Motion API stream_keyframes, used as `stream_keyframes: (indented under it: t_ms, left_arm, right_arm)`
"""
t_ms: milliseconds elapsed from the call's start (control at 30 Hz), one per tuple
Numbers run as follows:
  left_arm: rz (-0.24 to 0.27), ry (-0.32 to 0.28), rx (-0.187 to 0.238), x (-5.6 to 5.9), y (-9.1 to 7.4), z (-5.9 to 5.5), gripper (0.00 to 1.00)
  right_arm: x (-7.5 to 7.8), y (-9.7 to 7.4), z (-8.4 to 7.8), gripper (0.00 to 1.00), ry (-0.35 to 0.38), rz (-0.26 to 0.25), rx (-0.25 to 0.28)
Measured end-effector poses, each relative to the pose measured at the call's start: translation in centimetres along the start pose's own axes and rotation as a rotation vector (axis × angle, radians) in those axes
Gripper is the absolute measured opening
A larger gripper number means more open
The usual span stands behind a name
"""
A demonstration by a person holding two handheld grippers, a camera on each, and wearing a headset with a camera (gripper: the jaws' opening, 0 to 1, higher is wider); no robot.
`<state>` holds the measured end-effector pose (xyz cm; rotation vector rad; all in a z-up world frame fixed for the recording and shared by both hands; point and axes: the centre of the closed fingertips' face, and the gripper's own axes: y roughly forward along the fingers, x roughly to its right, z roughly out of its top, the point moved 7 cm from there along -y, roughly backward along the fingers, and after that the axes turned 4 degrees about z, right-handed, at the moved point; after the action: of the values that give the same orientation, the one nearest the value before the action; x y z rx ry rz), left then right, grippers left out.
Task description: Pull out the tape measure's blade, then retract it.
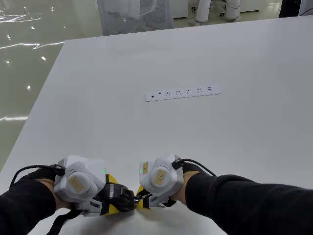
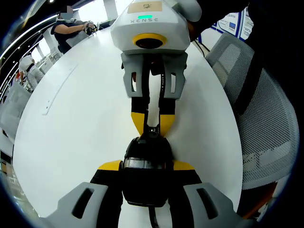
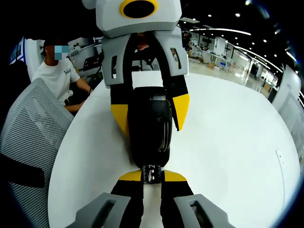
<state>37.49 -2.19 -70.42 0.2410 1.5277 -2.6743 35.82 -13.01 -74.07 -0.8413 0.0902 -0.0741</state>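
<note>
We clamp the left gripper [image 1: 113,198] across the case of the tape measure [image 1: 123,197], at the near edge of the table [image 1: 146,63], to anchor it; the right gripper [image 1: 142,199] pinches the blade tip [image 3: 152,172]. Barely any blade shows; we judge the pull is about to begin.

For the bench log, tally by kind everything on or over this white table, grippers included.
grippers: 2 (left gripper, right gripper)
tape measure: 1
power strip: 1
total: 4
</note>
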Motion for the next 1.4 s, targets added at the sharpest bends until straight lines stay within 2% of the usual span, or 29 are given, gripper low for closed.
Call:
stream_keyframes:
  t_ms: [267, 767, 1400]
  left_arm:
    - [0.001, -0.002, 0.0, 0.1, 0.0, 0.0, 0.31]
    - [0.007, -0.018, 0.007, 0.0, 0.0, 0.0, 0.31]
    - [0.004, -0.012, 0.013, 0.0, 0.0, -0.1, 0.31]
  right_arm:
    - [-0.1, 0.0, 0.0, 0.09, 0.011, -0.008, -0.001]
    - [0.2, -1.0, -1.2, 0.09, 0.017, -0.004, -0.019]
    - [-0.1, -1.4, -1.4, 0.09, 0.051, -0.011, -0.011]
